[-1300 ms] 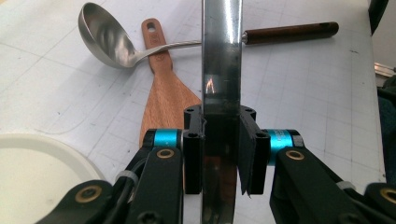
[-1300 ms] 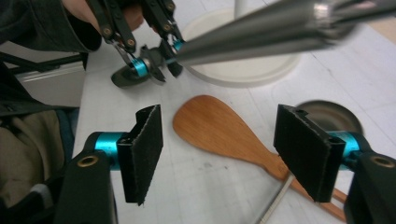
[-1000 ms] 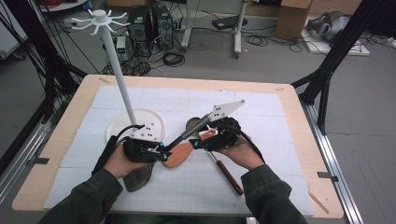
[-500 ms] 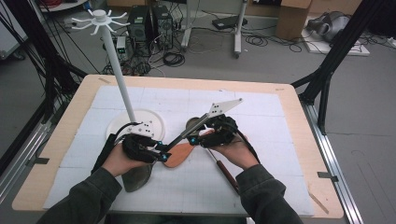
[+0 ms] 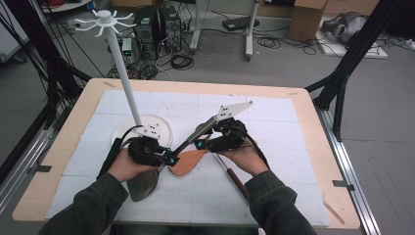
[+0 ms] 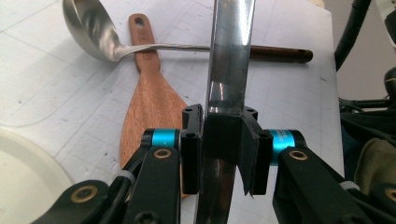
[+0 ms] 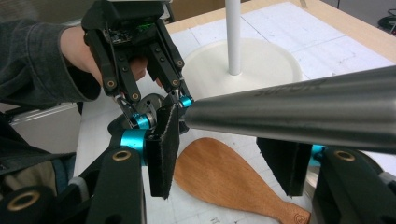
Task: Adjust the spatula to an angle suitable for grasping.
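Observation:
A long steel utensil runs between my hands. Its grey blade [image 5: 144,183] lies low by my left wrist, and its handle [image 6: 229,56] rises through my left gripper [image 6: 224,154], whose jaws have just been closing and now pinch it. In the high view the left gripper [image 5: 169,159] points right. My right gripper [image 7: 224,158] faces it with pads well apart after closing a little. The steel handle [image 7: 303,107] crosses in front of those pads without being pinched. A wooden spatula [image 5: 188,161] lies beneath, and a ladle [image 6: 88,32] rests across it.
A white stand has its round base [image 5: 156,128] on the mat's left and a tall pole [image 5: 125,83] topped with hooks. The ladle's dark handle [image 5: 235,176] slants toward the front edge under my right hand. Cables and equipment sit on the floor behind the table.

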A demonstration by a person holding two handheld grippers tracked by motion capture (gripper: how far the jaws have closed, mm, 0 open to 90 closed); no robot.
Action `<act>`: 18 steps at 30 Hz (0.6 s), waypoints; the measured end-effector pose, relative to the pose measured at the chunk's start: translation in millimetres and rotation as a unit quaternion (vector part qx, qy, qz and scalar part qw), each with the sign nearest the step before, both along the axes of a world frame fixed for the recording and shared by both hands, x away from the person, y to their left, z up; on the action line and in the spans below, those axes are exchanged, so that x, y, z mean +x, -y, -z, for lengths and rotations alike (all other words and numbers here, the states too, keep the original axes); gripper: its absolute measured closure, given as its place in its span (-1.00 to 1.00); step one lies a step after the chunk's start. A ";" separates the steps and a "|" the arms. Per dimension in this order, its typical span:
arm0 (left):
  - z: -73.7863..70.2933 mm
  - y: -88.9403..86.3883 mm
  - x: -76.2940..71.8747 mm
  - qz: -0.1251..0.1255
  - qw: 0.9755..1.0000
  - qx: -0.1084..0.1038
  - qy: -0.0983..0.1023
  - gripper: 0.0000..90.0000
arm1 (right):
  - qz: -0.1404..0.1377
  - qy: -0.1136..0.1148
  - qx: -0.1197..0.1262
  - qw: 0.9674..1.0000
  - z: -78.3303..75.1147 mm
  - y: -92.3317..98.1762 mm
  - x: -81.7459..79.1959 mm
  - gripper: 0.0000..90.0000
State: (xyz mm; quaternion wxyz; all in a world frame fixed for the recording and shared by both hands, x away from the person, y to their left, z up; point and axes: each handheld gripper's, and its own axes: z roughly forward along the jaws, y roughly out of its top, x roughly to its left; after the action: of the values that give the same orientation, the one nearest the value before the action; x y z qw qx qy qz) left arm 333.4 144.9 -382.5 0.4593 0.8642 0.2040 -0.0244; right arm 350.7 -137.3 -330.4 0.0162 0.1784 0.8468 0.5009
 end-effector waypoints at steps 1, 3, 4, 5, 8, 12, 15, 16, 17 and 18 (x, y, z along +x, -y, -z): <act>-0.9 -0.6 -0.6 -0.001 1.000 0.001 0.004 0.62 | 0.000 0.001 0.002 1.000 -0.8 -1.0 0.0 0.08; -2.8 -1.2 -2.1 -0.004 1.000 0.001 0.012 0.63 | 0.001 0.004 0.006 1.000 -2.6 -3.1 -0.4 0.09; -2.8 -1.2 -2.1 -0.004 1.000 0.001 0.012 0.63 | 0.001 0.004 0.006 1.000 -2.6 -3.1 -0.4 0.09; -3.8 -1.6 -2.6 -0.006 1.000 0.001 0.016 0.63 | 0.004 0.006 0.010 1.000 -4.4 -5.7 -0.1 0.08; -7.2 -1.0 -5.2 -0.016 0.999 0.002 0.033 0.65 | 0.007 0.008 0.018 1.000 -7.1 -10.1 0.2 0.05; -12.4 0.6 -7.4 -0.026 0.999 -0.001 0.048 0.66 | 0.012 0.010 0.028 0.999 -11.7 -14.0 1.5 0.09; -15.7 2.0 -7.9 -0.034 0.998 -0.003 0.053 0.67 | 0.012 0.012 0.032 0.999 -14.6 -17.2 1.9 0.11; -15.7 2.0 -7.9 -0.034 0.998 -0.003 0.053 0.67 | 0.012 0.013 0.032 0.999 -15.3 -18.0 2.1 0.12; -18.5 3.4 -8.5 -0.037 0.998 -0.006 0.057 0.67 | 0.011 0.015 0.033 0.999 -16.1 -19.1 2.1 0.14; -20.1 4.0 -8.7 -0.035 0.998 -0.008 0.058 0.67 | 0.010 0.015 0.035 0.999 -17.1 -20.3 2.0 0.18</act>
State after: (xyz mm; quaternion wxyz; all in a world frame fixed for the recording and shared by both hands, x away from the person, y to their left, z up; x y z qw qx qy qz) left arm 324.7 140.8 -362.4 0.4780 0.8527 0.2068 0.0405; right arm 352.7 -117.0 -313.3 0.0275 0.1803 0.8265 0.5325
